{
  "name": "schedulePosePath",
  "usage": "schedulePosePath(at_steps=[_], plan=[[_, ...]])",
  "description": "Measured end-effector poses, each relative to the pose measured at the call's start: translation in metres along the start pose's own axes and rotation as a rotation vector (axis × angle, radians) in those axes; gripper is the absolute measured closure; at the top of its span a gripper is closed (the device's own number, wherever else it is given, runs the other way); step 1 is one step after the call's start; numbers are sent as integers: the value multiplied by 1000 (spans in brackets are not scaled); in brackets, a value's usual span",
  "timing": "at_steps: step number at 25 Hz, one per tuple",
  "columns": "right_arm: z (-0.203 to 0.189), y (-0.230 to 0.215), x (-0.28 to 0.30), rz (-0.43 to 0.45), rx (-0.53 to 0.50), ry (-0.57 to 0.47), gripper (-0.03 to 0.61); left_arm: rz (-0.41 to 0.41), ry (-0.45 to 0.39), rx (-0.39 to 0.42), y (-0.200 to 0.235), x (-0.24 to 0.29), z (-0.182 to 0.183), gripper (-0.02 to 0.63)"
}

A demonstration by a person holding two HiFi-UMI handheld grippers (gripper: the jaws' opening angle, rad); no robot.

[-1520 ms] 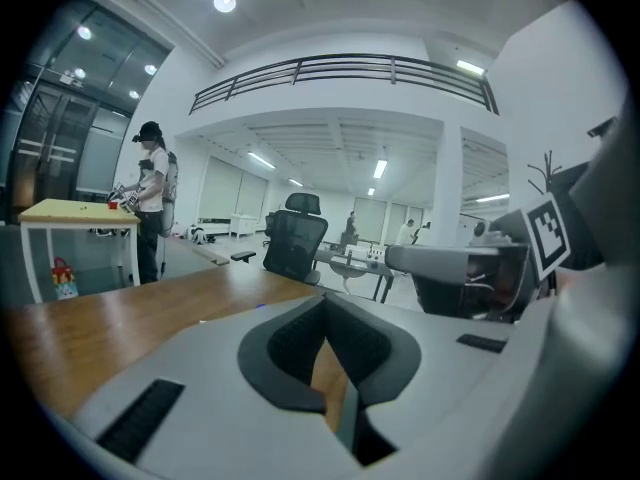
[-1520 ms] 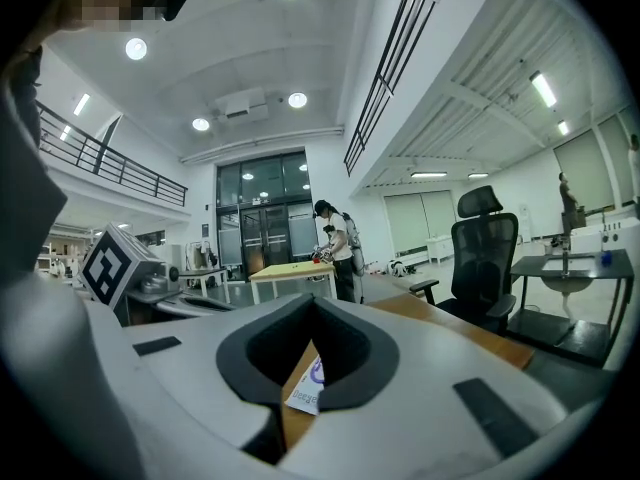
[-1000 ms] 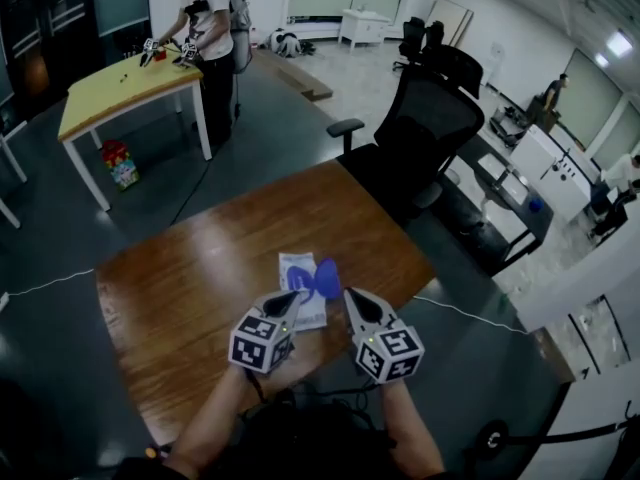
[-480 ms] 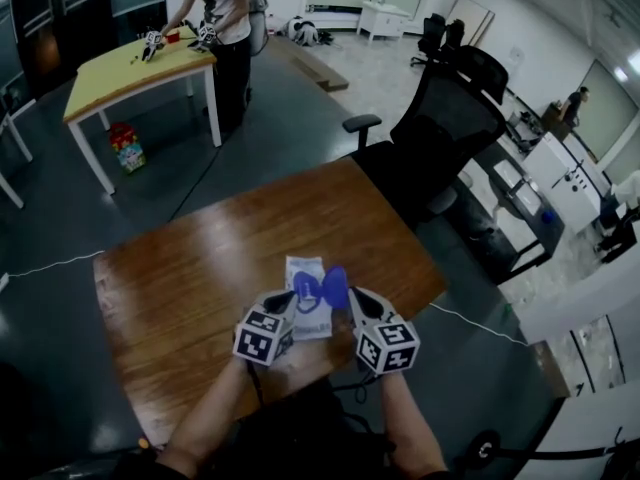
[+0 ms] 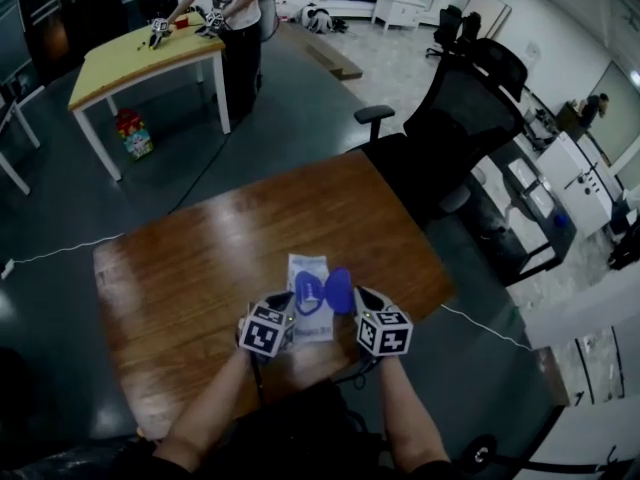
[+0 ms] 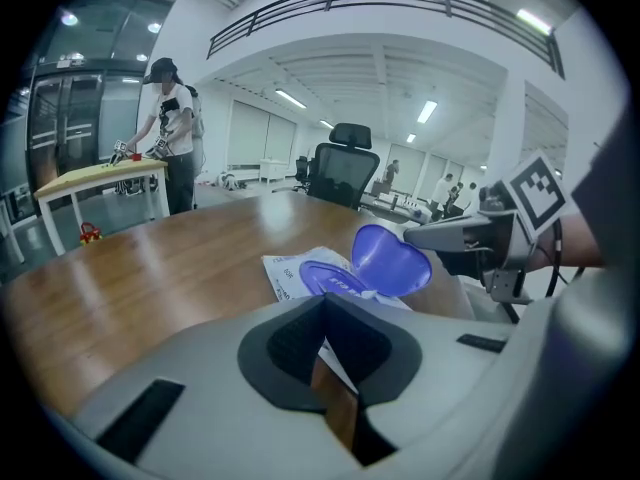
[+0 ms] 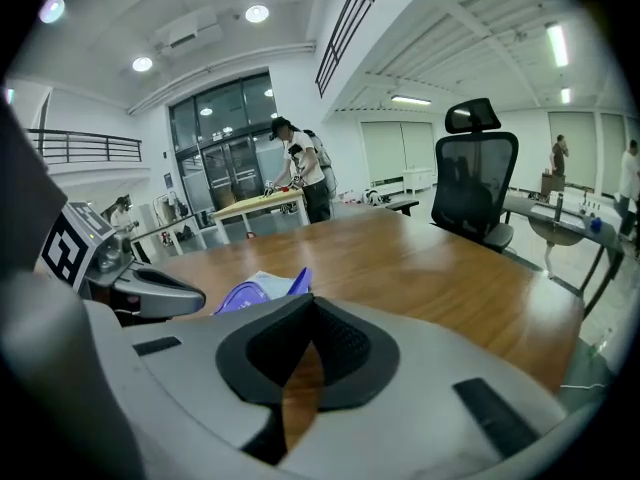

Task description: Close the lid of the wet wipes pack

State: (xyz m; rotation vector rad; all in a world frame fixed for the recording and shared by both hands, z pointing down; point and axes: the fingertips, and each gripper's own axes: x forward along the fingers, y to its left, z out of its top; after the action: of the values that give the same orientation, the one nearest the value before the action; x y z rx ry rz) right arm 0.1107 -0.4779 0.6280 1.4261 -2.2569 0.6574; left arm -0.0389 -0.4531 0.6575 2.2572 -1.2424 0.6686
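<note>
Compared with a second ago, both claws sit closer in on the pack, lower centre of the head view, and the blue lid [image 5: 339, 290] stands just as it did, still flipped up. The wet wipes pack [image 5: 308, 267] has not shifted on the wooden table [image 5: 200, 268].

My left gripper [image 5: 287, 299] has its jaws pinched together with nothing between them, only a sliver of table and pack edge showing below the tips; it sits at the pack's lower left edge. My right gripper [image 5: 357, 292] is likewise drawn closed and empty, its tip right at the lid's right edge. I can't tell whether it actually touches.

The pack lies flat, white with blue print, long side running away from me. Its lid is a rounded blue flap hinged on the right of the opening, upright, the blue oval rim of the opening exposed just to its left.
</note>
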Motion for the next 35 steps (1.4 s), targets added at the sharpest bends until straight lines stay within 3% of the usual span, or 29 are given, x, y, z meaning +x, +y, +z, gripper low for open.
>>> schedulePosePath(at_steps=[9, 17, 26, 35], plan=[[17, 42, 7, 165, -37, -14, 569, 16, 11, -29, 5, 3, -8, 606], [-5, 86, 33, 284, -88, 69, 569, 34, -17, -67, 5, -12, -11, 606], [-29, 99, 56, 278, -126, 167, 569, 59, -38, -96, 2, -33, -16, 607], [-34, 101, 65, 214, -211, 264, 569, 78, -59, -121, 0, -53, -20, 606]])
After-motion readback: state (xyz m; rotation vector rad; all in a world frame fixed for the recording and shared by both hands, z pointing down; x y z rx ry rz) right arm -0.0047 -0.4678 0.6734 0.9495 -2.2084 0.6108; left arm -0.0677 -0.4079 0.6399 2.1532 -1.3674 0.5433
